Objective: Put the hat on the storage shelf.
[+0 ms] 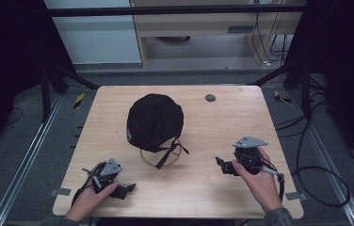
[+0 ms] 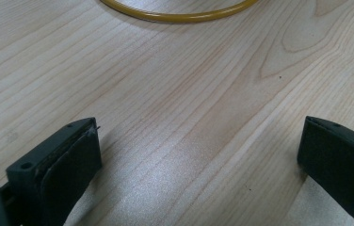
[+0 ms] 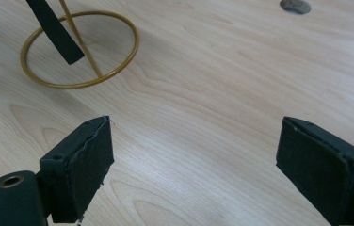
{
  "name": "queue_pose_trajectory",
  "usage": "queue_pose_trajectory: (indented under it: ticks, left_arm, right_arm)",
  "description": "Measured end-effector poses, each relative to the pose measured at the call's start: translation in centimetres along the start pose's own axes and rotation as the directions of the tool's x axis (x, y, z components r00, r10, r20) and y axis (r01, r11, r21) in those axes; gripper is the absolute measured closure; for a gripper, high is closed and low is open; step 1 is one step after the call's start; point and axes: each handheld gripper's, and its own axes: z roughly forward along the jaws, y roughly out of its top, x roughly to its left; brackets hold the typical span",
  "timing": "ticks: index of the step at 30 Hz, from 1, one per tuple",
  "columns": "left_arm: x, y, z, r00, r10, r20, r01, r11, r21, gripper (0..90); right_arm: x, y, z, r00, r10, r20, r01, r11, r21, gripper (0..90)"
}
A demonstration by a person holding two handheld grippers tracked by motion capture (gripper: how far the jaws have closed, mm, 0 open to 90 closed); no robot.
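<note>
A black cap [image 1: 154,121] sits on a yellow wire stand whose ring base [image 1: 162,157] rests on the wooden table [image 1: 222,122]. A black strap [image 1: 168,154] hangs from the cap's near side. My left gripper [image 1: 127,190] rests at the front left, held by a hand, jaws wide apart over bare wood. In the left gripper view the ring base [image 2: 180,15] curves along the top edge. My right gripper [image 1: 221,165] is at the front right, open and empty. In the right gripper view the ring base [image 3: 79,49] and the strap [image 3: 55,29] lie at the upper left.
A small dark round grommet [image 1: 210,98] is set in the table at the back right, also the grommet [image 3: 295,5] at the top of the right gripper view. Cables [image 1: 316,174] trail on the floor to the right. Black frame legs stand at both back corners.
</note>
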Motion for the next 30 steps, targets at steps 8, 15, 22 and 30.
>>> queue_pose_trajectory:
  ticks: [8, 15, 22, 30]
  left_arm:
    - [0.0, 0.0, 0.0, 1.0000, 0.001, -0.001, -0.001, 1.0000, 0.000, 0.0]
    - [0.0, 0.0, 0.0, 1.0000, 0.001, -0.001, -0.001, 1.0000, 0.000, 0.0]
    - [0.0, 0.0, 0.0, 1.0000, 0.001, -0.001, -0.001, 1.0000, 0.000, 0.0]
    - [0.0, 0.0, 0.0, 1.0000, 0.000, 0.000, 0.000, 1.0000, 0.000, 0.0]
  right_arm:
    - [0.4, -1.8, 3.7, 0.9965, 0.078, -0.032, -0.076, 0.996, 0.042, 10.8]
    - [0.7, -2.3, 6.4, 0.9968, 0.080, -0.008, -0.079, 0.993, 0.089, 10.1]
    - [0.7, -3.2, 7.9, 0.9974, 0.056, 0.044, -0.062, 0.989, 0.137, 9.2]
    - [0.7, -4.1, 8.3, 0.9972, 0.040, 0.064, -0.045, 0.995, 0.089, 2.6]
